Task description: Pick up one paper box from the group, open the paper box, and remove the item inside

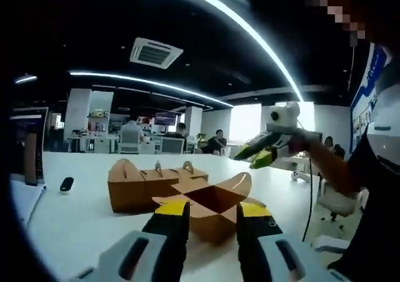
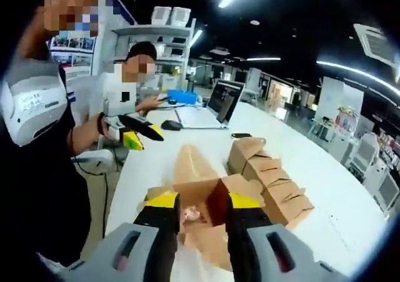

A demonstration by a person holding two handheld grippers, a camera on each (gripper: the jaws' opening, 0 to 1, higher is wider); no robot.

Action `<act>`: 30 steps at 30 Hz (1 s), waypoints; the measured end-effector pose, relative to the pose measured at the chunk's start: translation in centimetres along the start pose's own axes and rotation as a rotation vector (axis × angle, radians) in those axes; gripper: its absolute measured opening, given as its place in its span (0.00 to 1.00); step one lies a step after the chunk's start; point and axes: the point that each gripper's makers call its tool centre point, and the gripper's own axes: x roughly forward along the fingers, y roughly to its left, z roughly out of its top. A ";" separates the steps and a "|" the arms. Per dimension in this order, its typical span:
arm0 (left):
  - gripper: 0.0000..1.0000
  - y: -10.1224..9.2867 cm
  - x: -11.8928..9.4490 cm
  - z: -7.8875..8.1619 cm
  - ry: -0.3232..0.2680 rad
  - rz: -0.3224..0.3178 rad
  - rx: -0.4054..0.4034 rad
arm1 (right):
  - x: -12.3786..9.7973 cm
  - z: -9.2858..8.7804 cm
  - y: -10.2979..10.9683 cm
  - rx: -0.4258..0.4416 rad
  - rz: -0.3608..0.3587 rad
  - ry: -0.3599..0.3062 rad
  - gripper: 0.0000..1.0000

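Left gripper view: open box [image 1: 209, 208] sits on the table [image 1: 75, 219] just beyond the left gripper [image 1: 211, 214], whose jaws stand apart, empty. Flaps splay upward, mouth facing up. Closed boxes [image 1: 140, 185] lie just left and behind. Right gripper [image 1: 262, 154] hovers at right; its state cannot be told.

Right gripper view: right gripper [image 2: 201, 208], jaws apart, straddles the open mouth; a pinkish item [image 2: 189, 216] shows inside. Judged light, thin card, easily crushed; grip a flap edge.

Matt brown cardboard boxes [image 1: 150, 185]; smooth white glossy table [image 1: 81, 222]
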 end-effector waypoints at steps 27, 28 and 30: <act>0.31 2.4 -0.8 -3.6 0.062 0.046 -0.003 | 11.0 -8.5 2.4 -0.132 0.385 0.537 0.29; 0.31 2.5 -0.8 -3.8 0.070 0.048 0.001 | 11.0 -8.9 2.6 -0.143 0.393 0.556 0.29; 0.31 3.0 -0.9 -4.0 0.083 0.061 0.012 | 11.0 -9.6 2.7 -0.159 0.401 0.582 0.30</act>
